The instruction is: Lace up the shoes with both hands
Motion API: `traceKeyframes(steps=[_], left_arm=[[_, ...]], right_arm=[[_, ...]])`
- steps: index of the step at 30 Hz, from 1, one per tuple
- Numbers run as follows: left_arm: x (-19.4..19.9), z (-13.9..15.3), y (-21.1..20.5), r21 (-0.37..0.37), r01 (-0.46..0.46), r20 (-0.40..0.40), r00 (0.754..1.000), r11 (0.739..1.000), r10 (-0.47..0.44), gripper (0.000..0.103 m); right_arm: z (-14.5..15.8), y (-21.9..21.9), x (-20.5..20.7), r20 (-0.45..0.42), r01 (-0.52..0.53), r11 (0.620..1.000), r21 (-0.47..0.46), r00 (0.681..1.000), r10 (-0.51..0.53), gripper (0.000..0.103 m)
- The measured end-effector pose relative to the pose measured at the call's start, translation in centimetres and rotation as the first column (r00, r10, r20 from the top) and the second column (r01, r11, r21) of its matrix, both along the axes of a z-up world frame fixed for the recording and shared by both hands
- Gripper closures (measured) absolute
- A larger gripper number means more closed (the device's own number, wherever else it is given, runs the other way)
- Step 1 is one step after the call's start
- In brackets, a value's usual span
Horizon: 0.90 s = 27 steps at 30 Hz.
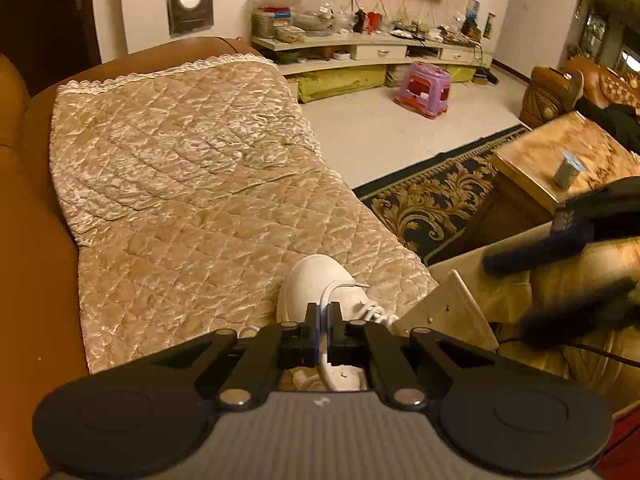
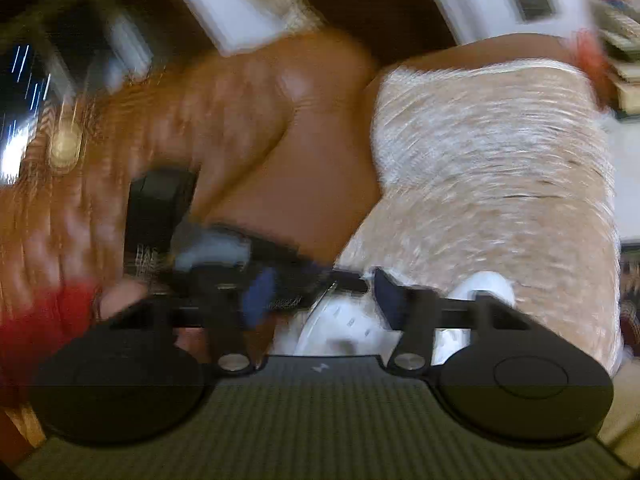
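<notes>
Now | left tool (image 1: 323,312) pinching white lace (image 1: 326,364) | right tool (image 2: 324,300) apart, empty | no legible writing

Blurred: right claw (image 2: 324,296) jaws apart over white shoe (image 2: 344,324), nothing gripped.

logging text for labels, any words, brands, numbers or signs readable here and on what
No text can be read in either view.
Small box on the marble coffee table: print too small to read.
Packages on the TV shelf: too small.
Light logo mark on the left gripper body: a symbol, not letters.
Right wrist view: too blurred.
</notes>
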<state>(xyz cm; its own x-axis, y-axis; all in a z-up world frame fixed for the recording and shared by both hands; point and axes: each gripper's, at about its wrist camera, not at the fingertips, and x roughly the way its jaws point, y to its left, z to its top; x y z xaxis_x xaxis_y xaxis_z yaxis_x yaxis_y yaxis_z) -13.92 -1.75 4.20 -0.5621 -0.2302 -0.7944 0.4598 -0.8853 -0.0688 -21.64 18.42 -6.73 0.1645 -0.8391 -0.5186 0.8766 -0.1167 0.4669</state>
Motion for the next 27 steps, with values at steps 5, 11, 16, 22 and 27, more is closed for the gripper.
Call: traceKeyframes(steps=[5,11,16,22,27], left_arm=[[0.6,0.6,-0.2,-0.017,0.001,-0.006,1.0,1.0,-0.001,0.1],[0.3,0.9,0.2,-0.019,0.042,-0.02,0.999,0.999,-0.043,0.1],[-0.3,0.4,0.1,0.003,0.08,-0.038,0.996,0.997,-0.08,0.1],[-0.5,0.0,-0.5,0.019,0.091,-0.034,0.995,0.996,-0.09,0.1],[-0.7,-0.1,-0.6,0.034,0.113,-0.028,0.993,0.993,-0.112,0.1]], right_arm=[[-1.5,-4.6,2.4,-0.163,-0.167,0.95,0.262,0.963,0.215,0.075],[-2.7,-6.5,2.5,-0.256,-0.183,0.858,0.479,0.906,0.336,0.075],[-4.1,-5.1,1.4,-0.209,-0.149,0.872,0.467,0.939,0.273,0.076],[-5.1,-4.6,0.8,-0.185,-0.07,0.913,0.402,0.97,0.155,0.088],[-5.0,-4.4,1.3,-0.265,-0.072,0.921,0.382,0.947,0.184,0.094]])
